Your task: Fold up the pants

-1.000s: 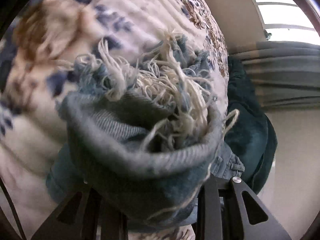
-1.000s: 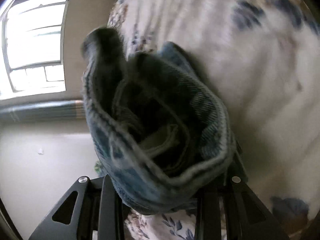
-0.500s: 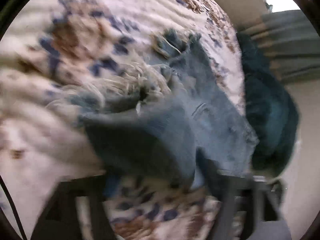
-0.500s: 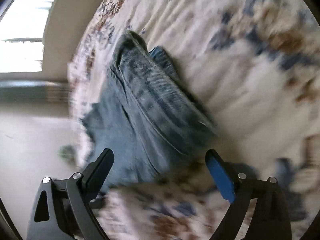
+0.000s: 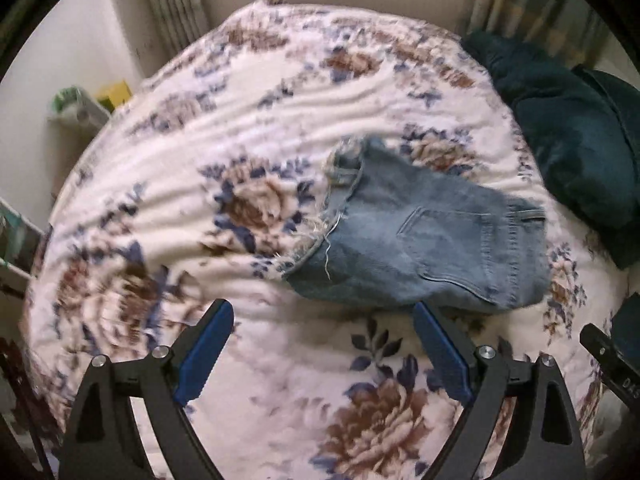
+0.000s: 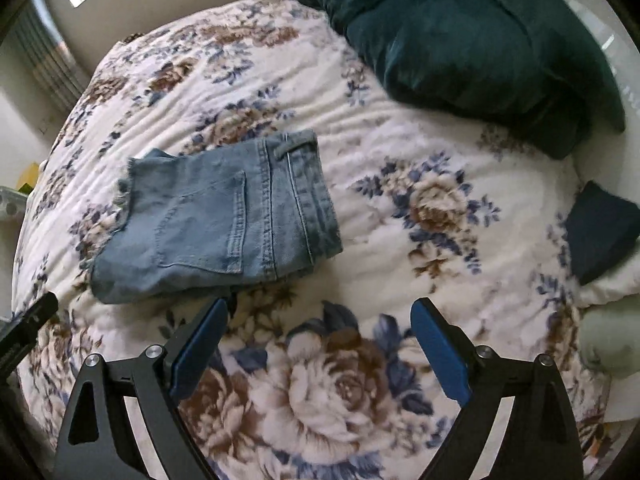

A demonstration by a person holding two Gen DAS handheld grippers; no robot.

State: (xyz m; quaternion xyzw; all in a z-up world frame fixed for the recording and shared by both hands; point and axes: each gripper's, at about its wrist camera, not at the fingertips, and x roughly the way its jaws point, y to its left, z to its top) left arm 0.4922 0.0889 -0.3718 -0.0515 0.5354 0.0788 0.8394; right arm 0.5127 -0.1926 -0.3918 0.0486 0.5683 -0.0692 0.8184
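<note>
My left gripper (image 5: 322,322) hangs with its blue-padded fingers (image 5: 206,350) spread wide and empty above the floral bedspread (image 5: 248,128). The folded denim pants (image 5: 420,240) lie flat on the bedspread just past my right-hand finger, back pocket up, frayed hem toward the middle. A dark teal pillow (image 5: 576,136) sits at the bed's far right corner.

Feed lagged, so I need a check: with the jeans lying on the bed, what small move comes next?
Probably lift both away. The denim shorts lie folded flat on the floral bedspread, and the left tongs and right tongs are open, holding nothing.
</note>
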